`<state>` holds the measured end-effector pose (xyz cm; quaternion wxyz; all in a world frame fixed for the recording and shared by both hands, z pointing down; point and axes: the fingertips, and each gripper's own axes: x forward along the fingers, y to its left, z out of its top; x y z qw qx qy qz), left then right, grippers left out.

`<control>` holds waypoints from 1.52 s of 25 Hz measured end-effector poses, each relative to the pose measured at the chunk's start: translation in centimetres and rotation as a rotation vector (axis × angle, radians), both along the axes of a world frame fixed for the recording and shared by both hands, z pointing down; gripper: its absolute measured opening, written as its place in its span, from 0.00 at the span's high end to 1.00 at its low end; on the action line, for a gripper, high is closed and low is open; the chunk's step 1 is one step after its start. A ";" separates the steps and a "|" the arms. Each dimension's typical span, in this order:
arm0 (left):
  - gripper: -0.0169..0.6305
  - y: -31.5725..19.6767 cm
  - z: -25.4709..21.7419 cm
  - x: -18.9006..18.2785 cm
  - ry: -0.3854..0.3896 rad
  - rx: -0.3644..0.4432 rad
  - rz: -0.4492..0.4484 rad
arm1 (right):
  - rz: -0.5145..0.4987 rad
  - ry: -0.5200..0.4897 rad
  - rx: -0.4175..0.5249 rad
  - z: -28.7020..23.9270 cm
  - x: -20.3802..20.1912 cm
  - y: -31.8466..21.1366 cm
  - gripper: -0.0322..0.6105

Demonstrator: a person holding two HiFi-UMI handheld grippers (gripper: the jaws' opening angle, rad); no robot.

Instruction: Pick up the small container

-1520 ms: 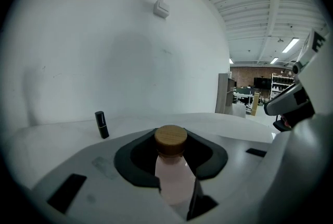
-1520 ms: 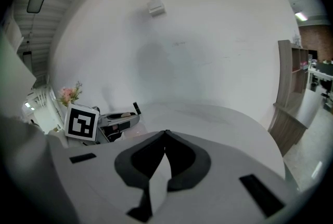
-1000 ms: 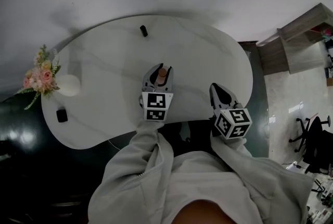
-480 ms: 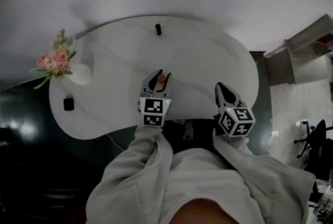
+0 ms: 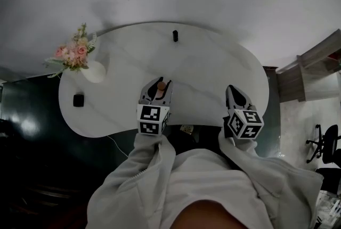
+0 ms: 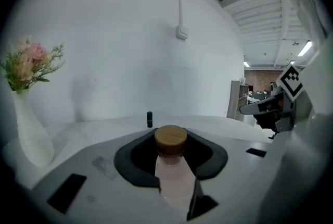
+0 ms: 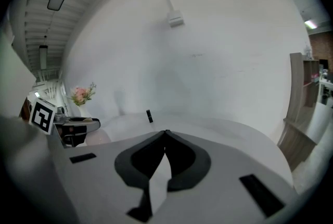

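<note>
Across the head view everything on the table has slid toward the right and the left gripper (image 5: 160, 84) sits a little lower and nearer the person's body than it did a second ago, with the same thing between its jaws; the right gripper (image 5: 234, 90) has kept its place to the right of it; the small container (image 6: 171, 165), a pale pink bottle with a round wood-coloured cap (image 6: 170, 137), stands upright between the left gripper's jaws, which are partly apart and closed against its sides, the cap rising just past their dark inner curve; whether its base touches the table or hangs above it cannot be told; seen from above, the container is over the near middle of the white, rounded table (image 5: 213, 65), close to the edge by the person; the right gripper's jaws are drawn together, their tips meeting with nothing between them, and it hovers over the table's near right edge, well apart from the left one; each gripper carries its marker cube (image 5: 150, 120) toward the person, whose light grey sleeves (image 5: 144, 164) lead up to them; a white vase (image 5: 96, 72) holding pink flowers (image 5: 74, 53) stands at the table's far left; a small black block (image 5: 79, 100) lies near the left edge; a small black cylinder (image 5: 175, 36) stands upright at the far edge, close to the white wall.
</note>
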<state>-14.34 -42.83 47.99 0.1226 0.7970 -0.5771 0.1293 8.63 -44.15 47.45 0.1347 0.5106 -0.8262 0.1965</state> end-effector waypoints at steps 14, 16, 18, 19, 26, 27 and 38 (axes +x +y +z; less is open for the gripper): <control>0.79 2.4 -4.7 -7.1 0.022 0.075 -0.109 | -0.035 0.021 0.116 -2.9 -2.4 -2.6 0.87; 0.79 2.4 -5.3 -7.7 0.018 0.090 -0.114 | -0.033 0.027 0.143 -3.5 -2.6 -3.1 0.87; 0.79 2.5 -5.7 -8.2 0.022 0.102 -0.117 | -0.029 0.035 0.170 -4.2 -2.6 -3.6 0.87; 0.79 2.5 -5.9 -8.3 0.026 0.107 -0.119 | -0.028 0.039 0.183 -4.5 -2.6 -3.7 0.87; 0.79 2.3 -7.0 -8.2 0.030 0.132 -0.097 | -0.031 0.048 0.223 -6.1 -2.7 -3.7 0.87; 0.79 2.3 -7.1 -8.1 0.031 0.136 -0.094 | -0.032 0.049 0.225 -6.2 -2.7 -3.6 0.87; 0.79 1.9 -7.5 -6.8 0.058 0.146 -0.091 | -0.035 0.039 0.219 -6.5 -3.3 -2.7 0.87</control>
